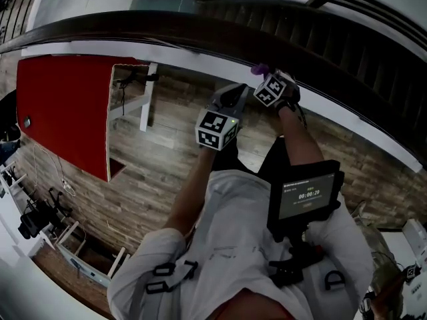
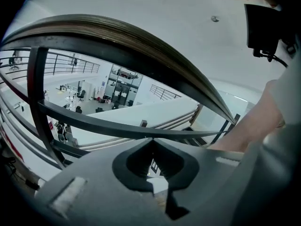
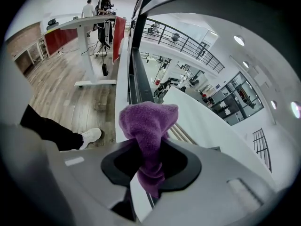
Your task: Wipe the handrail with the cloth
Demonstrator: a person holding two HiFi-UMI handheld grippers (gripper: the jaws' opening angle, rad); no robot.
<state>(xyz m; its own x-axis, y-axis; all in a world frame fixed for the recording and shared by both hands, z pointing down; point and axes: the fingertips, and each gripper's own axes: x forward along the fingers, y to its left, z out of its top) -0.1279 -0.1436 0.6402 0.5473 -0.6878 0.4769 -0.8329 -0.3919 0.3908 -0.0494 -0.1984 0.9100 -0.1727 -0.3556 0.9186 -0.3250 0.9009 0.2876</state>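
Left claw (image 2: 151, 144): jaws shut on each other, nothing between them, parked just under the handrail (image 1: 200, 29), which runs across 12 o'clock in head view. Right claw (image 3: 151, 160): clamped on the cloth (image 3: 148, 125). It's purple terry, bunched into a tuft past the jaw tips, with a short tail hanging below. It sits by the rail at about 1 o'clock; I can't confirm contact. My call for the wipe: press the tuft flat on the rail top, keep the jaws off the surface, and drag along in one long pass.
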